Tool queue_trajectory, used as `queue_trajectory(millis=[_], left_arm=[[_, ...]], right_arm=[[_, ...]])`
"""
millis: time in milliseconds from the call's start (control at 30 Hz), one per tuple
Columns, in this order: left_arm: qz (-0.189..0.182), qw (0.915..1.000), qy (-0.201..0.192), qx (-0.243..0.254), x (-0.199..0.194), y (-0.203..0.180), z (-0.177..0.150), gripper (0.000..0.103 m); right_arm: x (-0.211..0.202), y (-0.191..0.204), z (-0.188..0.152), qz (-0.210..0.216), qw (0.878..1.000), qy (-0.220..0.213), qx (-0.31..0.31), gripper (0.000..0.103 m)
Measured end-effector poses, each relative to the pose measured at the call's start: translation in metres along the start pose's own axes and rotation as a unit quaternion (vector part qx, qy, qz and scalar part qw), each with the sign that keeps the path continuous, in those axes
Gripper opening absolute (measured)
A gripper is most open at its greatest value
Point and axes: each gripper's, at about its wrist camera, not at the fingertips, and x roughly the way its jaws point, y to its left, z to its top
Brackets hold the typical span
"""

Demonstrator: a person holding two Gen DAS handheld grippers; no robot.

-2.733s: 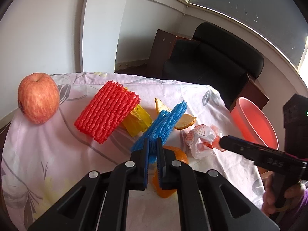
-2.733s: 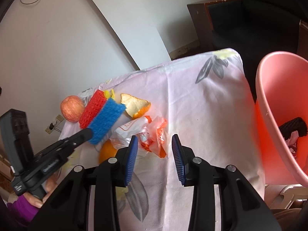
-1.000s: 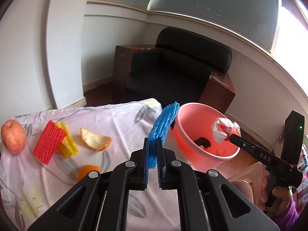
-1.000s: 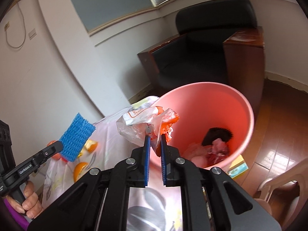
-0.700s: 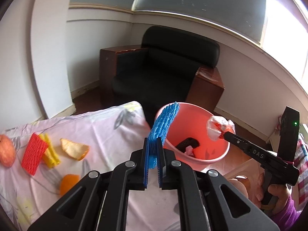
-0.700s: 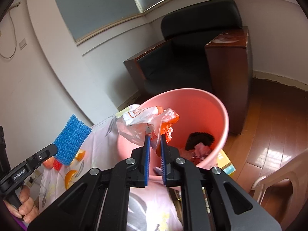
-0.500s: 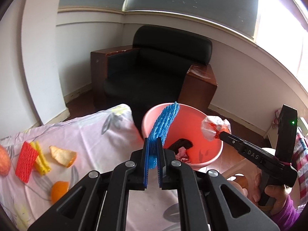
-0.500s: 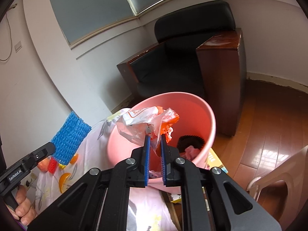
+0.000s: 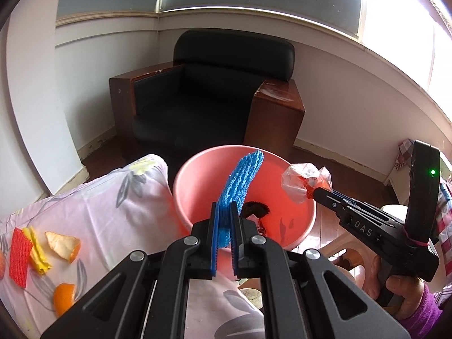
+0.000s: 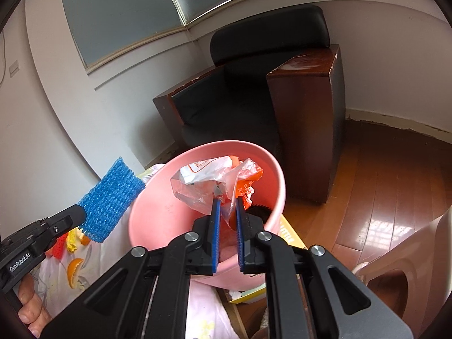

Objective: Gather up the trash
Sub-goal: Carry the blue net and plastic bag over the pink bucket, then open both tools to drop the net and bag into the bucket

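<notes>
Left wrist view hid my left gripper's (image 9: 223, 220) jaws' grip on blue foam netting (image 9: 240, 180) above the pink bucket (image 9: 183, 180); something dark, perhaps ribbed, lay inside. My right gripper (image 10: 226, 212) pinched a crinkled plastic wrapper (image 10: 209, 180).

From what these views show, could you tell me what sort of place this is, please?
Probably a lived-in room of a home or small office: a black leather armchair with brown wooden sides stands in the corner on a glossy wooden plank floor, beside a table under a pink floral cloth and a pink plastic bin.
</notes>
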Motion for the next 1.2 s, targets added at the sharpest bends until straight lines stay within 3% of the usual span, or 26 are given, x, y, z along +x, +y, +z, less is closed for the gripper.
queue_trajectory(millis=[933, 1033, 1100, 1200], left_arm=[[-0.014, 0.9989, 0.042, 0.017, 0.042, -0.019, -0.005, 0.007], [-0.021, 0.9988, 0.042, 0.015, 0.041, -0.018, -0.005, 0.014], [-0.025, 0.9986, 0.046, 0.011, 0.04, -0.018, -0.005, 0.029], [-0.024, 0.999, 0.037, 0.009, 0.037, -0.018, -0.006, 0.038]], right_arm=[[0.013, 0.001, -0.003, -0.031, 0.999, 0.005, -0.011, 0.011], [0.013, 0.0, -0.003, -0.03, 0.999, 0.006, -0.011, 0.011], [0.013, 0.0, -0.003, -0.031, 0.999, 0.007, -0.011, 0.011], [0.013, 0.0, -0.003, -0.031, 0.999, 0.006, -0.011, 0.011]])
